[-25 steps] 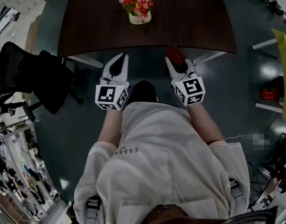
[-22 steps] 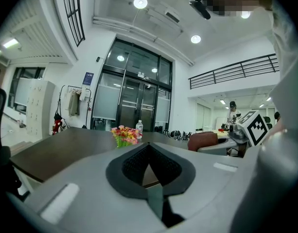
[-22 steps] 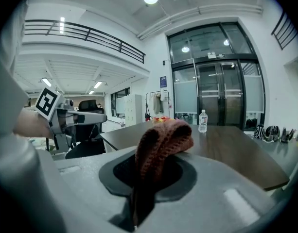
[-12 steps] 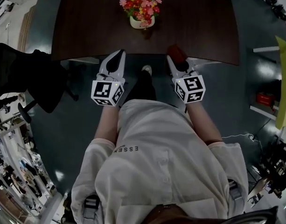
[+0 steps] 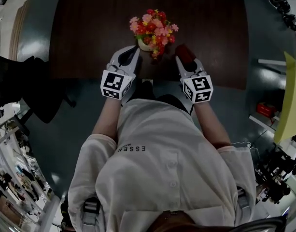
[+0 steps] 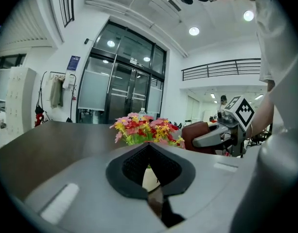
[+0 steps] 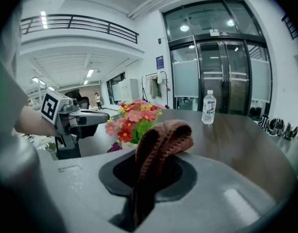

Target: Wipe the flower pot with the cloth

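Only right gripper view shows right tool (image 5: 187, 62) clamping cloth (image 7: 163, 140); left tool (image 5: 130, 56) closed, empty.

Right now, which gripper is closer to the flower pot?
Left. The left gripper, shut and empty, sits close beside the flower pot on its left. The right gripper, clamping the cloth, is farther off to the pot's right.

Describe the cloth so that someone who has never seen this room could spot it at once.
Find the dark wooden table with a pot of pink and red flowers near its front edge. Just right of the pot, the right gripper is shut on the cloth. It is the only soft thing there: a reddish-brown knitted fold, bulging over the jaws.
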Demonstrator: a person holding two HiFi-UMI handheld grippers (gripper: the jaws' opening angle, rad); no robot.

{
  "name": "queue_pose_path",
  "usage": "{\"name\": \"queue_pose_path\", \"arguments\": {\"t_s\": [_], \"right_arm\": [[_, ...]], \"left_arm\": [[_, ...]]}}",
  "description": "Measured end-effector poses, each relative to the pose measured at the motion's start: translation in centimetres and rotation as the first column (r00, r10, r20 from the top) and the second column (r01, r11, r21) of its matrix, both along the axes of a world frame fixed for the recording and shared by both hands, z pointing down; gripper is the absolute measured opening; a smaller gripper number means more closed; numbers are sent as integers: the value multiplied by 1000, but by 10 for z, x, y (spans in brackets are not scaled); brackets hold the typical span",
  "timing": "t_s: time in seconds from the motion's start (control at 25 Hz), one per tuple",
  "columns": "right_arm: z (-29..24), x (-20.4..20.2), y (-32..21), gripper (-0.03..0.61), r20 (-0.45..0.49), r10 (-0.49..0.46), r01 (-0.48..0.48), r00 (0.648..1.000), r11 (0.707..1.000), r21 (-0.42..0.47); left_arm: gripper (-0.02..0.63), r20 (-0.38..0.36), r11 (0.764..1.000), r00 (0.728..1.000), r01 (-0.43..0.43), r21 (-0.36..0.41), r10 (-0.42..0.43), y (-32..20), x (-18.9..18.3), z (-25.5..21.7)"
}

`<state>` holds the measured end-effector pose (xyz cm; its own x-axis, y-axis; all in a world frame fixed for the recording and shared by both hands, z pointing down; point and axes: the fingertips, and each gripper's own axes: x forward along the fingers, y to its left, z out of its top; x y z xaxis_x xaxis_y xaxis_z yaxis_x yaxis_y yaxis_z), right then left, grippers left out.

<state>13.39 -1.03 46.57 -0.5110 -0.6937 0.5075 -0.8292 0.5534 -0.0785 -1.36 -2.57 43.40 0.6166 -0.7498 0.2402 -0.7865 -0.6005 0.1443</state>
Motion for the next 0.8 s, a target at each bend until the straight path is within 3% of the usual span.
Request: {"name": "queue_pose_path", "arguments": {"t_s": [0.44,0.64,0.8], "right_arm": [[46,-30,-16,49,48,-24,32,999,987,-158],[65,-73,3,49,101,-156,177,983,952,-249],[70,-107,17,49,125,-293,316,948,913,-259]], "left_arm": [[15,66,991,989,-126,-53,130,-34,19,54],[15,11,984,987,-161,-79,162,-38,26,56],[15,-57,980,983,-180,-89,175,-37,28,54]]}}
